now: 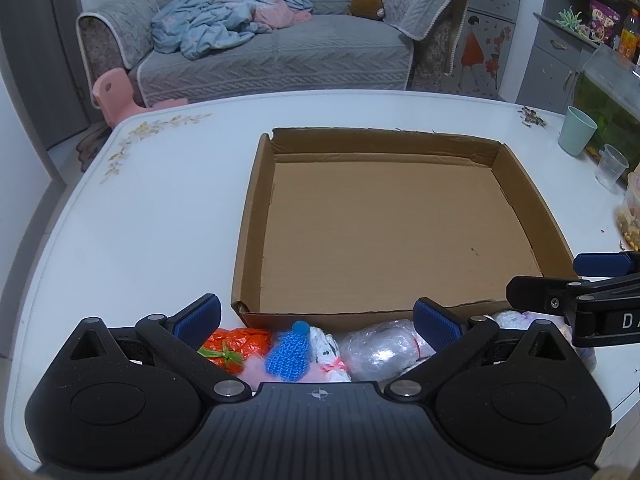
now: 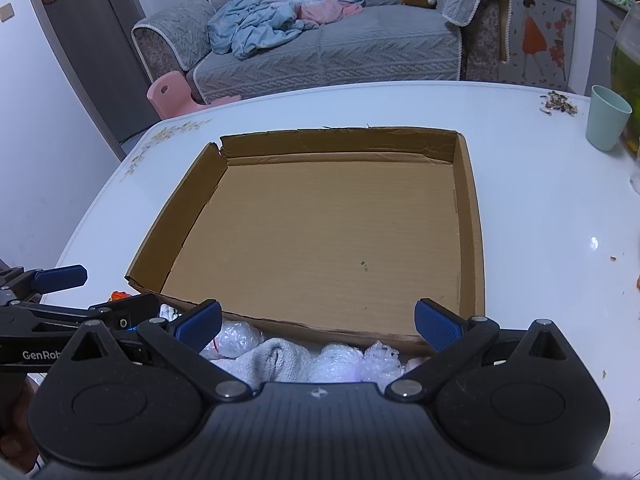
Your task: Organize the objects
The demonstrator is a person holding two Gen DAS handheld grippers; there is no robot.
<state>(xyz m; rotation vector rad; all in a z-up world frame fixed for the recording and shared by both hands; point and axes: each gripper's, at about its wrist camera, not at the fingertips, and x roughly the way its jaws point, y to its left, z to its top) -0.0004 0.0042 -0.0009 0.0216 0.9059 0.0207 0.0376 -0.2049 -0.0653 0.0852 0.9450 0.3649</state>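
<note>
A shallow, empty cardboard box lies on the white table. Small items lie in a row in front of its near wall. In the left wrist view they are an orange crinkly bundle, a blue crocheted piece, a white and pink item and a bubble-wrapped bundle. In the right wrist view they are bubble-wrapped bundles and a grey cloth. My left gripper is open above the row. My right gripper is open above the wrapped bundles.
A green cup and a clear plastic cup stand at the table's right. Crumbs lie at the far right corner. A sofa with a blanket and a pink stool stand beyond the table.
</note>
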